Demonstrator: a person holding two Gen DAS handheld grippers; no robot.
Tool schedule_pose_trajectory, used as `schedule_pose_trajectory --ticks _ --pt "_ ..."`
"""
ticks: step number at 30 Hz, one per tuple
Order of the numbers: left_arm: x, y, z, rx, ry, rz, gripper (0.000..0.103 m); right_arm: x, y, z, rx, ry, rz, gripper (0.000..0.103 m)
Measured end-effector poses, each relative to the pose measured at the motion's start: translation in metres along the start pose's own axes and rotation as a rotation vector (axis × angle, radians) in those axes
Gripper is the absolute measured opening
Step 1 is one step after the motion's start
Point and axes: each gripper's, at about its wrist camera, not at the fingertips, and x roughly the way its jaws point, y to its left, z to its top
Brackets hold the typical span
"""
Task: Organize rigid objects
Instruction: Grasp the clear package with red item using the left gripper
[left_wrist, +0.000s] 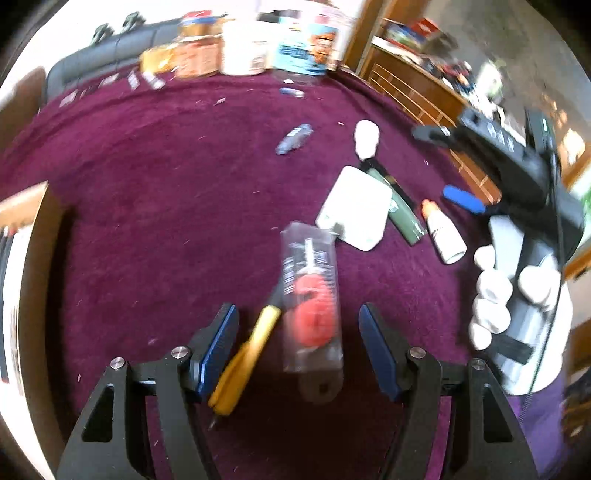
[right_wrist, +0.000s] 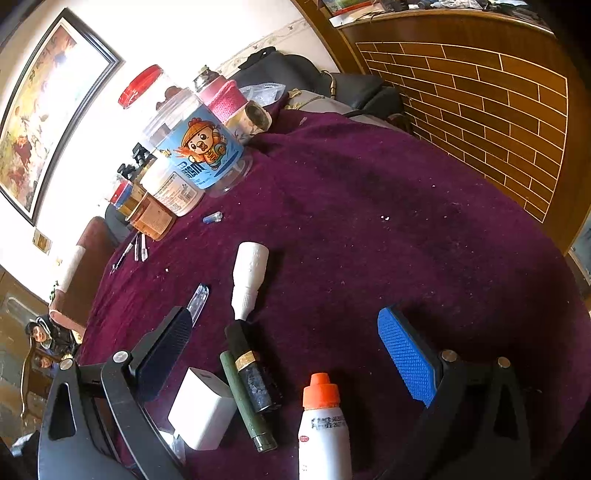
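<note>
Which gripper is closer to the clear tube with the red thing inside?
Left. The left gripper straddles the clear tube, jaws open; the right gripper hovers over the white charger group.

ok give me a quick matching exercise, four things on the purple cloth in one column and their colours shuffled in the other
Things:
1. charger block
2. small bottle's cap
3. thin tube beside the charger
4. big jar's lid

Colours:
A. red
B. green
C. white
D. orange

Pairs: 1-C, 2-D, 3-B, 4-A
</note>
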Motion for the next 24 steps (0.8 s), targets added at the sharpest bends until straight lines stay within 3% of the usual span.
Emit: schedule_pose_trajectory --ticks 1,2,3,5,8,12,17,21,24 --pt "0.003 -0.007 -0.001 0.041 -0.001 0.024 0.061 0.001 0.000 0.000 -0.001 0.004 -0.003 0.101" --pt "0.006 -0.014 -0.001 0.083 0.005 0.048 0.055 0.002 0.001 0.000 -0.002 0.006 -0.005 0.101" --pt "0.007 -0.019 -0.003 0.103 0.010 0.047 0.044 0.001 0.001 -0.001 -0.004 0.007 -0.008 0.101" --pt "0.003 -0.023 -0.006 0.122 0.023 0.022 0.033 0.001 0.001 -0.001 -0.005 0.006 -0.012 0.101" --pt "-0.013 -0.007 -0.008 0.080 0.016 0.003 0.033 0.002 0.001 -0.001 -0.002 0.009 -0.008 0.101" --pt "-0.035 0.017 -0.016 0.014 -0.021 -0.016 0.045 0.004 0.002 -0.001 -0.008 0.020 -0.008 0.101" --pt "-0.021 0.006 -0.032 0.054 0.000 -0.033 0.046 0.004 0.001 -0.002 -0.004 0.023 -0.017 0.101" --pt "-0.013 -0.002 -0.020 0.036 -0.020 0.019 0.047 0.003 0.001 -0.002 -0.005 0.018 -0.018 0.101" --pt "-0.001 -0.019 -0.009 0.082 -0.007 0.018 0.047 0.003 0.001 -0.002 -0.003 0.020 -0.013 0.101"
